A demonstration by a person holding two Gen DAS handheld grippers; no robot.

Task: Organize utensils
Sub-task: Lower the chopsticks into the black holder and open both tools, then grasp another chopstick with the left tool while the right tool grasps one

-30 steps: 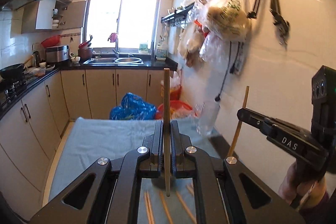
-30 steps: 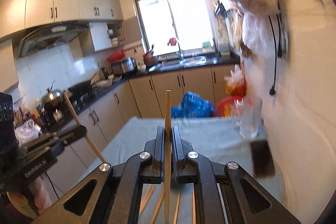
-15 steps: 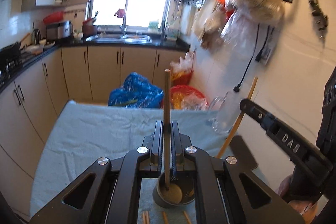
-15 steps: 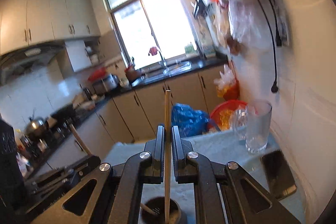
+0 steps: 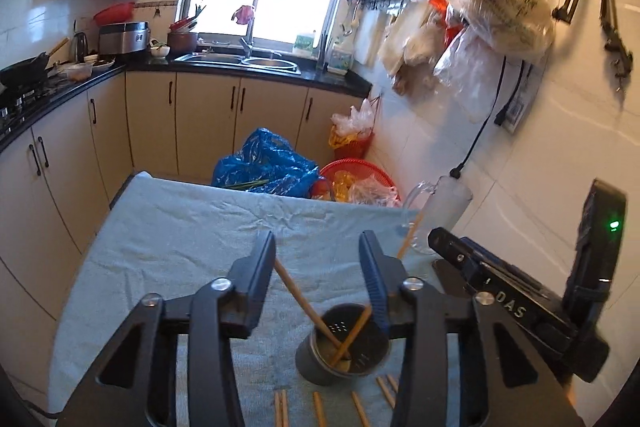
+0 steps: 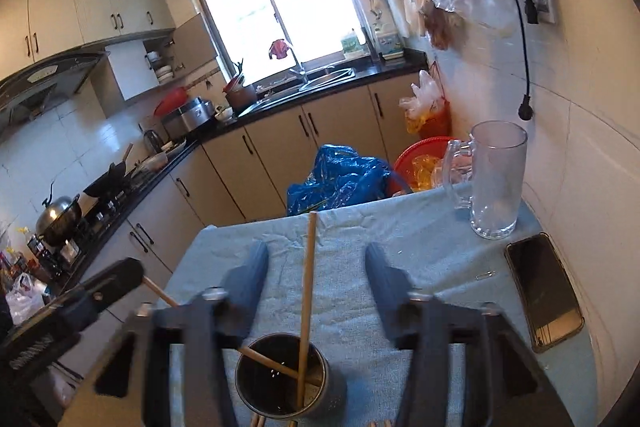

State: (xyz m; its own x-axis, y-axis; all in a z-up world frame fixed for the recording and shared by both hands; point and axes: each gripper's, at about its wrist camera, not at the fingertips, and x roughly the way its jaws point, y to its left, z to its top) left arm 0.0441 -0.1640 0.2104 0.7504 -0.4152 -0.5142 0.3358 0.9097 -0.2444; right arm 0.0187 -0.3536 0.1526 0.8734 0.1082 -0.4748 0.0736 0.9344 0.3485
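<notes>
A dark metal utensil cup (image 5: 344,347) (image 6: 286,379) stands on the blue-cloth table (image 5: 160,227). Two wooden chopsticks (image 5: 304,303) (image 6: 307,291) stand in it, leaning apart. My left gripper (image 5: 318,255) is open and empty just above the cup. My right gripper (image 6: 316,263) is open and empty above the cup too; it shows in the left wrist view (image 5: 520,307). Several loose chopsticks (image 5: 320,407) lie on the cloth in front of the cup.
A glass mug (image 6: 496,179) stands at the table's far right by the wall. A phone (image 6: 544,291) lies at the right edge. A blue bag (image 5: 264,167) and a red basket (image 5: 360,175) sit on the floor beyond the table.
Both grippers were each shut on a chopstick held upright. They came down over the cup and opened, and both chopsticks now stand in the cup.
</notes>
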